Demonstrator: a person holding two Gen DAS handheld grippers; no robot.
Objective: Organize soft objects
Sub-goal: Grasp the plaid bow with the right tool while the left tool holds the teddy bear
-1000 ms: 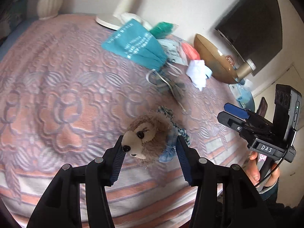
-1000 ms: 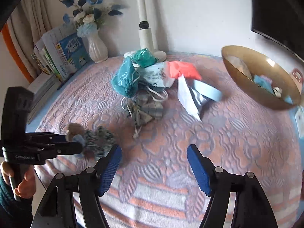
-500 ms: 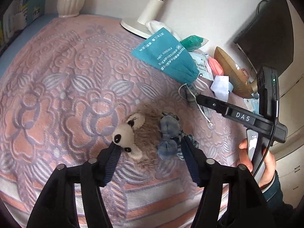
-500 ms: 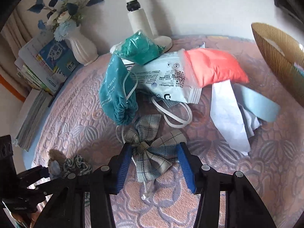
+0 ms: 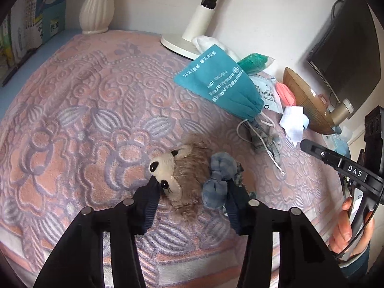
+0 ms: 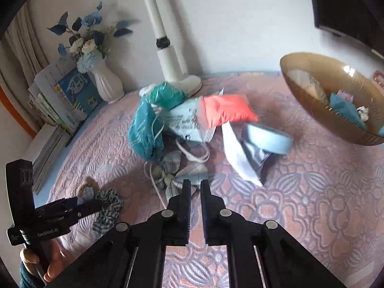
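Note:
A brown plush hedgehog (image 5: 184, 168) with a blue bow (image 5: 219, 175) lies on the pink patterned cloth (image 5: 84, 124). My left gripper (image 5: 194, 189) is open, with its jaws on either side of the plush, close to it. The plush also shows in the right wrist view (image 6: 87, 188), next to a checked scrunchie (image 6: 108, 207). My right gripper (image 6: 195, 184) is nearly shut just in front of a plaid bow (image 6: 177, 176); whether it pinches the bow's edge is not clear. Behind lie a teal mask (image 6: 144, 129), a pale blue packet (image 6: 187, 122) and an orange mask (image 6: 225, 110).
A brown bowl (image 6: 336, 100) holding soft items stands at the right. A white lamp base (image 6: 177, 81), a white vase with flowers (image 6: 105, 81) and stacked books (image 6: 60, 100) line the back. White and light blue cloths (image 6: 252, 148) lie beside the pile.
My right gripper moved in to the plaid bow and closed from wide open to nearly shut. My left gripper stayed open around the plush and shifted a little.

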